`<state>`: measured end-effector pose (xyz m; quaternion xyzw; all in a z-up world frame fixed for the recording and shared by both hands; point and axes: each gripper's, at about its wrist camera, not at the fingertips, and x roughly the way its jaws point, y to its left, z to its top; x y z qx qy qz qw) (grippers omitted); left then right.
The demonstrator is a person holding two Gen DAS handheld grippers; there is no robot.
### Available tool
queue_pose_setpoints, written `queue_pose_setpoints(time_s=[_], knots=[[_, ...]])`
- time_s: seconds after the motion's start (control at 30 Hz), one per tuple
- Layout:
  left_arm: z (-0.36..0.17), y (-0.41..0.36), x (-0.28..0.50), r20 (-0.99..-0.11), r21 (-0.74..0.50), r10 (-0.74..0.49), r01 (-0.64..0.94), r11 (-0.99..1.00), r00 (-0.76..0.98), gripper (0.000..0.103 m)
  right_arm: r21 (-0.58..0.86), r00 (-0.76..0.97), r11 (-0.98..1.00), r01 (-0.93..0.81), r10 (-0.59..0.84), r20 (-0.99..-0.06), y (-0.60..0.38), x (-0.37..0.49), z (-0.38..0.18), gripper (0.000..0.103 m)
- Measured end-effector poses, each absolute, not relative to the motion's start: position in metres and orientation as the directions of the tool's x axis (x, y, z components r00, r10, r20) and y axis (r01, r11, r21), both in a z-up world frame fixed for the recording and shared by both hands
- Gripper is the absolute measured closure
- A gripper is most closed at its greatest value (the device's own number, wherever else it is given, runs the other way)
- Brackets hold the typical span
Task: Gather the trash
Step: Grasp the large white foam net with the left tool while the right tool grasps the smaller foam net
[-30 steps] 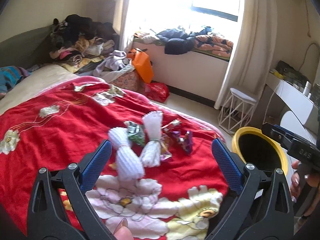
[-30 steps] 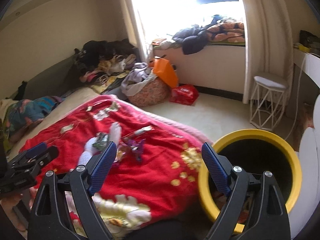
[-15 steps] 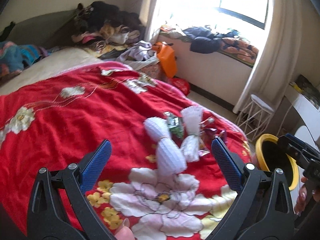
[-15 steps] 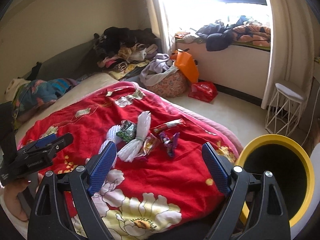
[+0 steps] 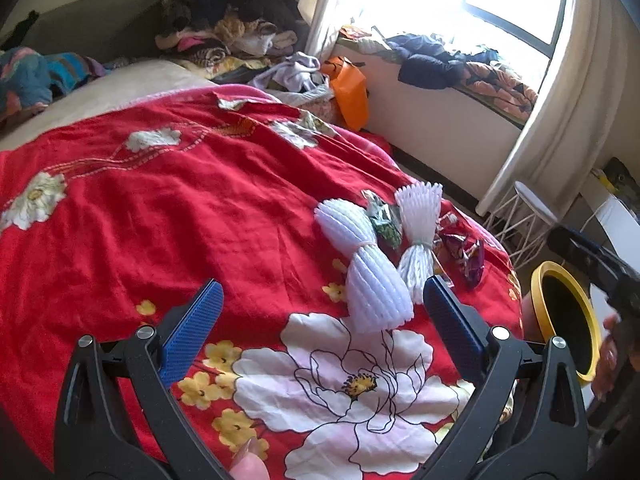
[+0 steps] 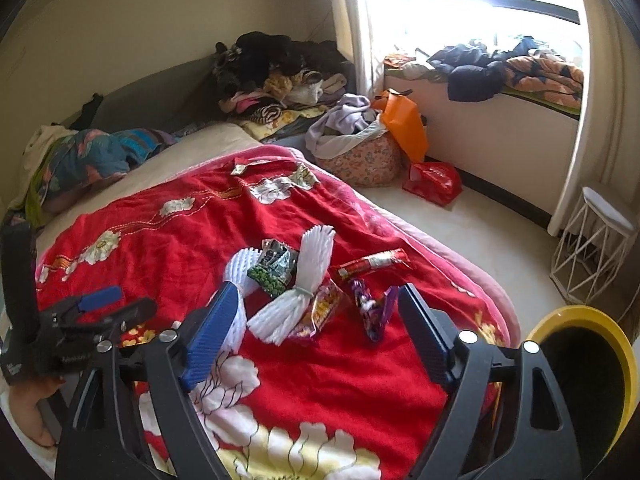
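Note:
Trash lies together on a red flowered blanket: two white foam fruit nets, a green snack packet, a red wrapper, an orange-yellow packet and a purple wrapper. A yellow-rimmed black bin stands off the bed's right edge. My left gripper is open and empty, just short of the nearer net. My right gripper is open and empty above the wrappers.
Piled clothes and a laundry basket lie beyond the bed. An orange bag and a red bag sit on the floor. A white wire stool stands by the curtain.
Both grippers have swung left, away from the bin and over the bed. The trash pile now sits nearer each gripper. Both stay open and empty.

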<state>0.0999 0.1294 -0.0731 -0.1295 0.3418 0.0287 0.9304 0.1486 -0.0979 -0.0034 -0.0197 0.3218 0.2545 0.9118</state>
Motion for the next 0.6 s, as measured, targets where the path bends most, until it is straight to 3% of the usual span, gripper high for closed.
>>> queue_pose_setpoints(time_s=[0.07,0.4,0.6], knots=[[-0.078,0.129,0.103,-0.649,-0.233,-0.055,-0.129,0.964,0.759,0.013,0.129,0.654,0.867,-0.482,0.454,-0.605,-0.093,0.159,-0.007,0.03],[-0.101,0.118,0.123,-0.69,-0.29,-0.139,-0.095,0.952,0.71,0.043,0.138,0.595,0.868,-0.476,0.434,-0.677,-0.064,0.224,-0.031,0.046],[-0.104,0.116,0.134,-0.686,-0.333,-0.178,-0.087,0.939,0.706,0.045,0.159,0.55,0.871,-0.465,0.425,-0.719,-0.044,0.261,-0.049,0.052]])
